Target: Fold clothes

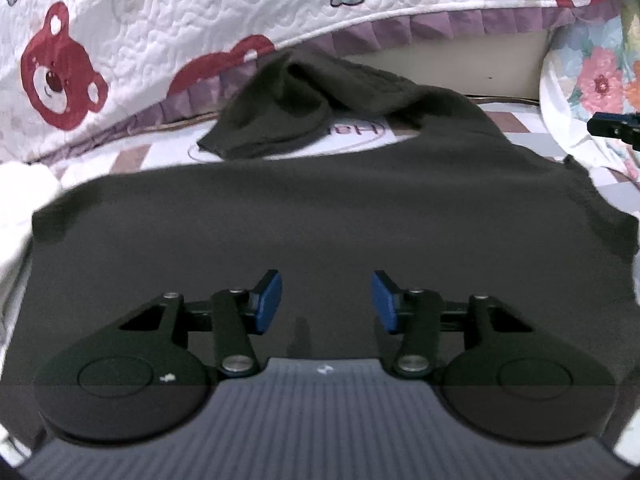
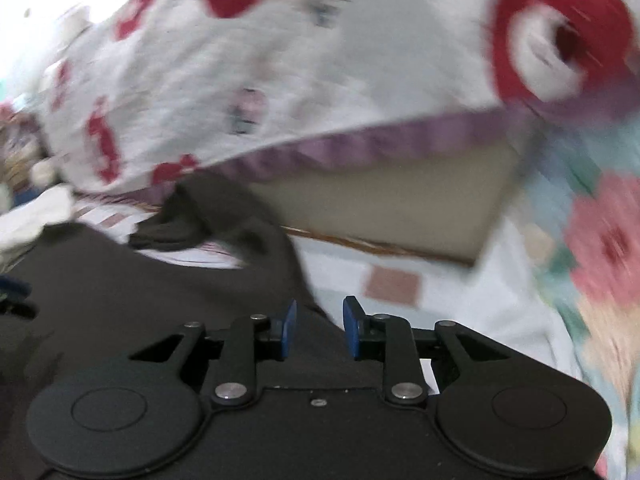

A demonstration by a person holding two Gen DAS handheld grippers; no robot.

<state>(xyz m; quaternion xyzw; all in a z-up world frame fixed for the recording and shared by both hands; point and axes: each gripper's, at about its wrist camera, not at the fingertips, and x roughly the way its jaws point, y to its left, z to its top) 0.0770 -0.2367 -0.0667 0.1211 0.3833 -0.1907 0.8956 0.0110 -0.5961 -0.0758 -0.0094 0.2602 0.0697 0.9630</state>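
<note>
A dark brown garment [image 1: 320, 216] lies spread flat on the bed and fills the middle of the left wrist view. One sleeve [image 1: 280, 120] lies bunched and folded over at its far edge. My left gripper [image 1: 326, 296] hovers over the near part of the garment, its blue pads well apart with nothing between them. The right wrist view is blurred. There the garment [image 2: 140, 288] lies to the left, and my right gripper [image 2: 319, 322] stands open over its right edge, nothing clamped. A black and blue tip [image 1: 616, 124], apparently the right gripper, shows at the left view's right edge.
A white quilt with red bears [image 1: 120, 40] and a purple frill hangs behind the garment. Floral fabric [image 1: 600, 80] is piled at the right, and a white cloth [image 1: 20, 200] lies at the left. A checked sheet [image 2: 392, 284] shows right of the garment, below a beige panel [image 2: 400, 208].
</note>
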